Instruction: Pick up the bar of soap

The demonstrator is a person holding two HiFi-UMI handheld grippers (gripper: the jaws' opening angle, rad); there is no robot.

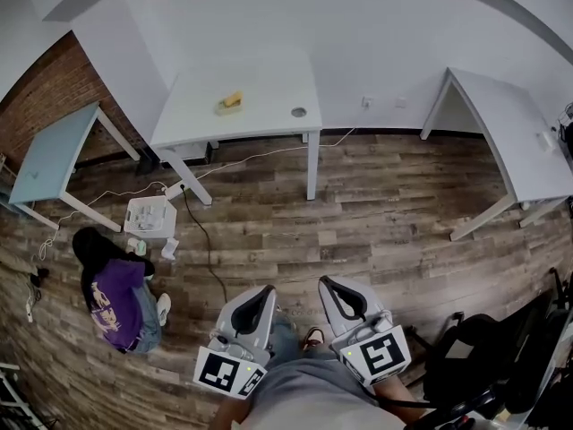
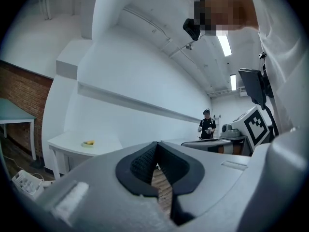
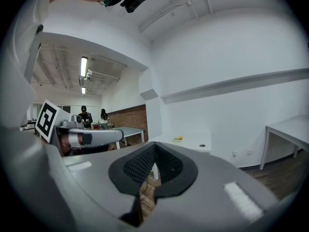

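Observation:
The yellow bar of soap (image 1: 232, 100) lies on a pale dish on the white table (image 1: 260, 79) by the far wall. It shows small in the left gripper view (image 2: 88, 142) and in the right gripper view (image 3: 178, 138). My left gripper (image 1: 261, 297) and right gripper (image 1: 334, 288) are held low, close to my body, several steps from the table across the wooden floor. Both point toward the table. Each has its dark pads pressed together with nothing between them, as seen for the left gripper (image 2: 155, 151) and the right gripper (image 3: 153, 152).
A person in a purple top (image 1: 116, 298) sits on the floor at the left beside a white box (image 1: 149, 217) and trailing cables (image 1: 206, 240). A blue-grey table (image 1: 49, 159) stands left, a white table (image 1: 515, 137) right, a black chair (image 1: 474, 365) at my right.

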